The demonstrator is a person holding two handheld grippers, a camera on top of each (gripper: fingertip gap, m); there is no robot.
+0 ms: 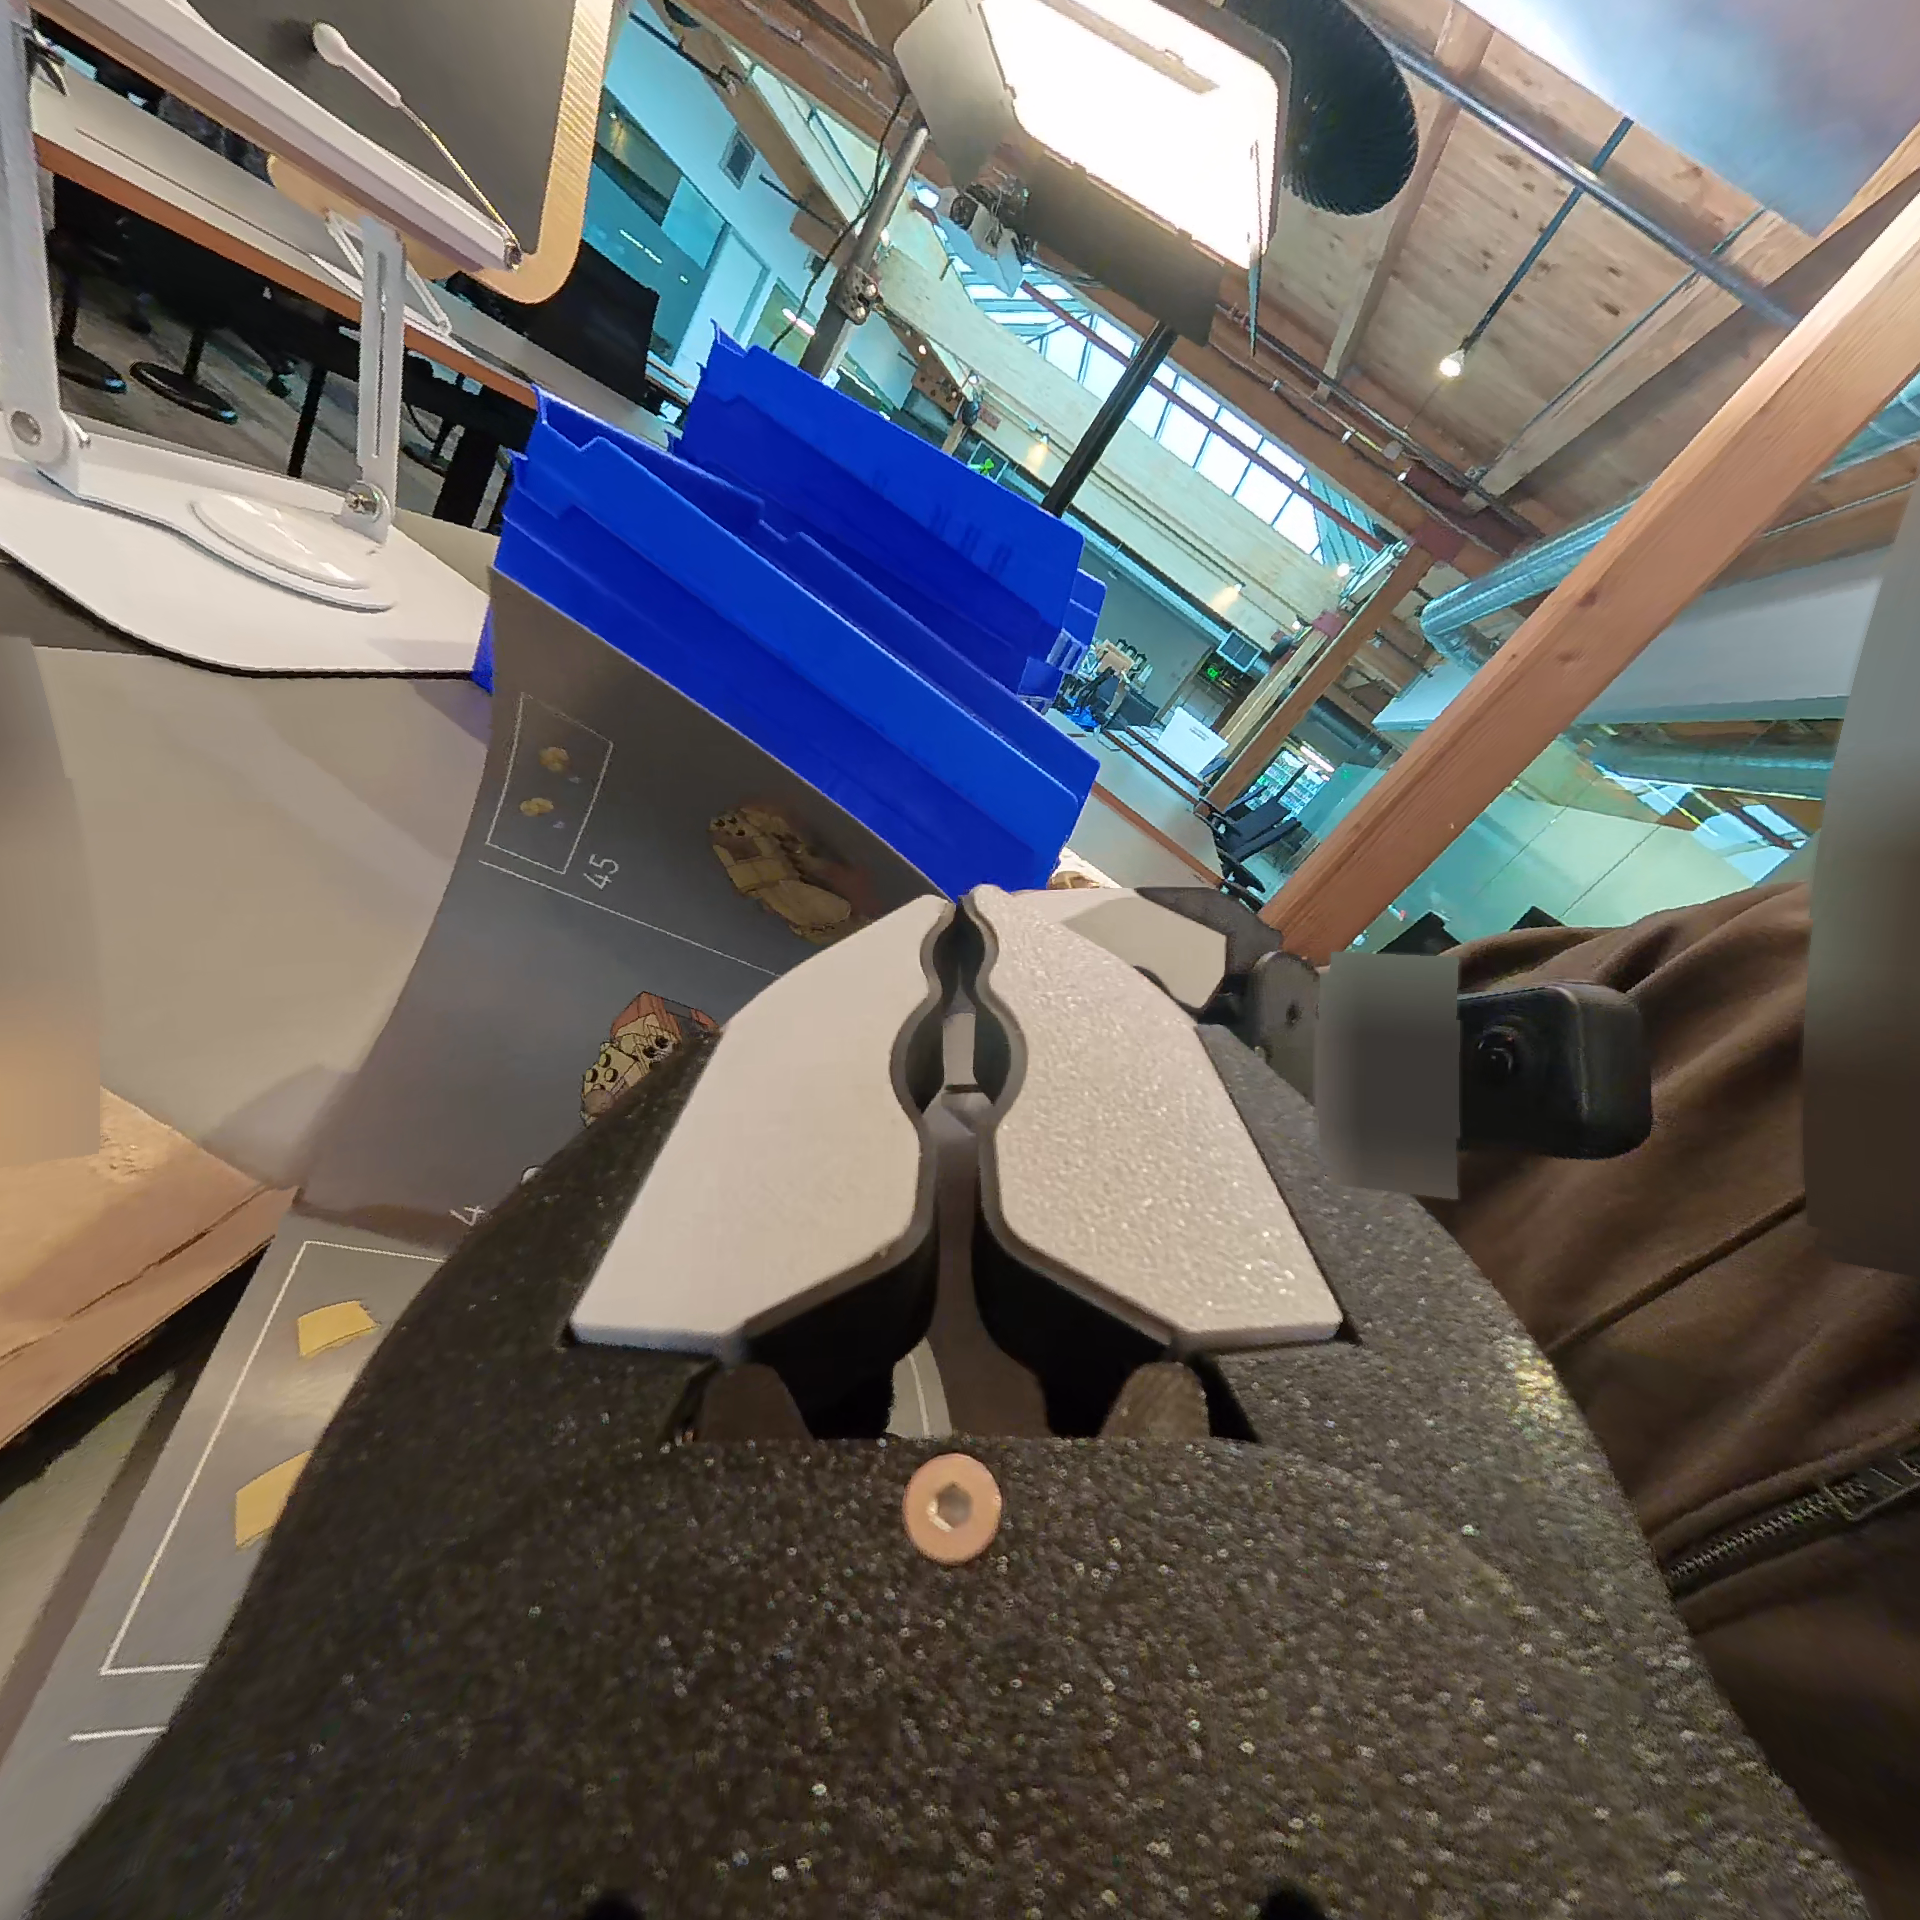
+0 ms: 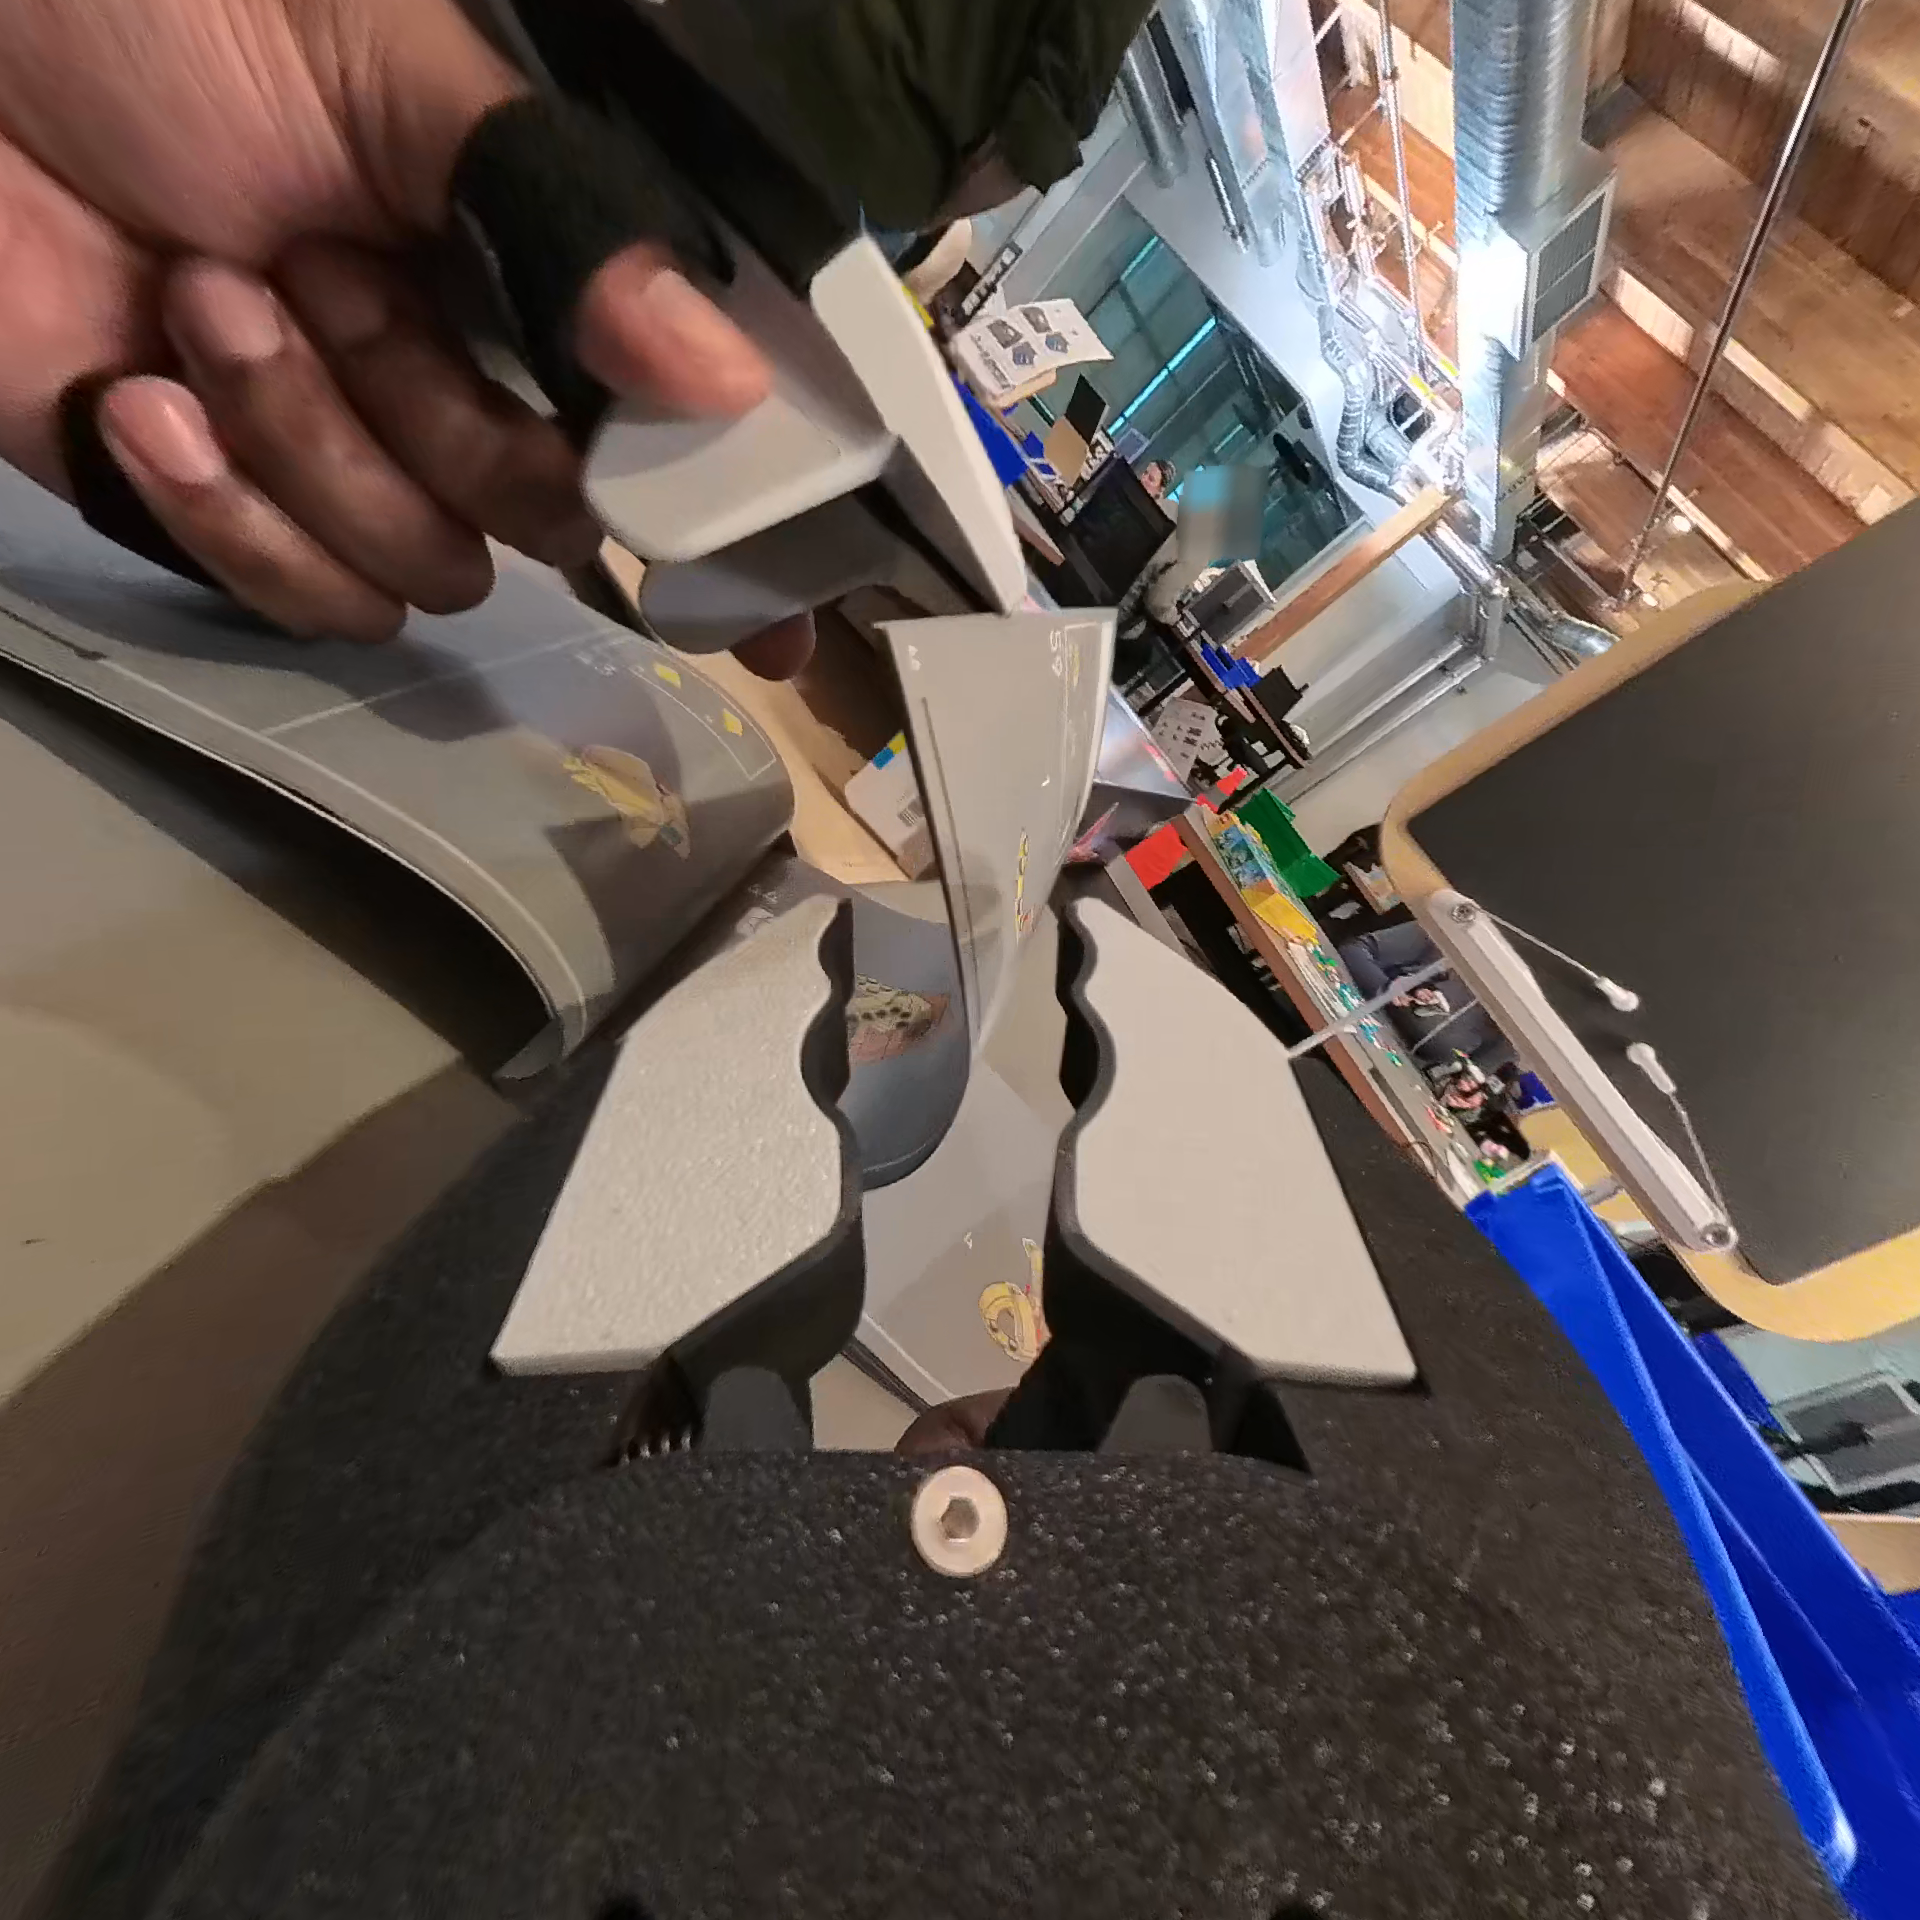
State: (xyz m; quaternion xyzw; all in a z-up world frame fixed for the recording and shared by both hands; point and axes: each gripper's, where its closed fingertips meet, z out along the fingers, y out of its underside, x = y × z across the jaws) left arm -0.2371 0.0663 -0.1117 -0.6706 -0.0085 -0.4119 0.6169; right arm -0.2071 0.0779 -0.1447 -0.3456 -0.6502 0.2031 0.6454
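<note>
Hidden, cropped and blurred parts of both wrist views
In the left wrist view, grey mosaic patches cover the far left edge and centre right, the left gripper (image 1: 958, 914) hides the lower part of the grey booklet page (image 1: 623, 831), and a brown sleeve (image 1: 1662, 1299) is cut off at right; in the right wrist view, the hand (image 2: 312, 364) at upper left is motion-blurred and cropped, and the blue bin (image 2: 1714, 1507) runs off the lower right corner
</note>
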